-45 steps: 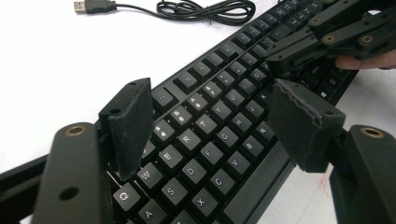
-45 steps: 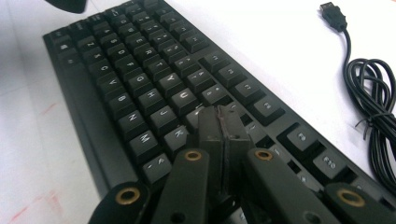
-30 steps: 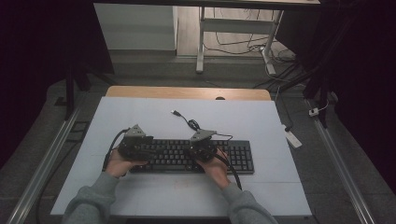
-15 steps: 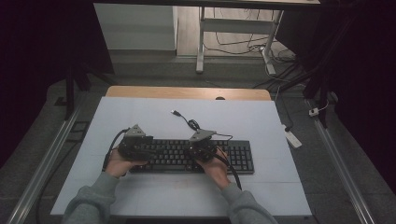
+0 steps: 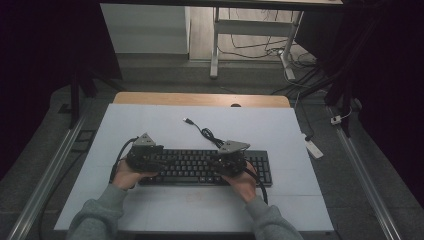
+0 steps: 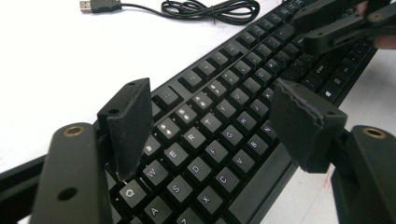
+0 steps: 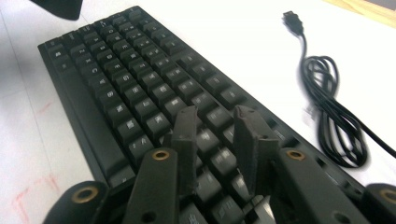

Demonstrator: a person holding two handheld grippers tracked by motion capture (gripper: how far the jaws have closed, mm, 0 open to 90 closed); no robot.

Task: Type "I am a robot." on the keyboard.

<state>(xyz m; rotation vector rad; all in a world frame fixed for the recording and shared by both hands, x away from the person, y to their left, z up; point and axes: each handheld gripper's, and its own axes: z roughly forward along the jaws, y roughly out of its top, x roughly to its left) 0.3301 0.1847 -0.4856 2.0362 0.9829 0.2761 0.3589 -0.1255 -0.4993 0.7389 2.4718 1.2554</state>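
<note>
Keyboard (image 5: 200,167), black, flat on white table (image 5: 150,125), cable (image 5: 207,134) coiled

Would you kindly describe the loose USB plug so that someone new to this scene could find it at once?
Start at the white table top and find the black keyboard lying near its front edge. Just behind the keyboard's far edge lies a coiled black cable, and from it a short strand runs up and left to the USB plug. It is the one small metal-tipped end lying free on bare white surface.
</note>
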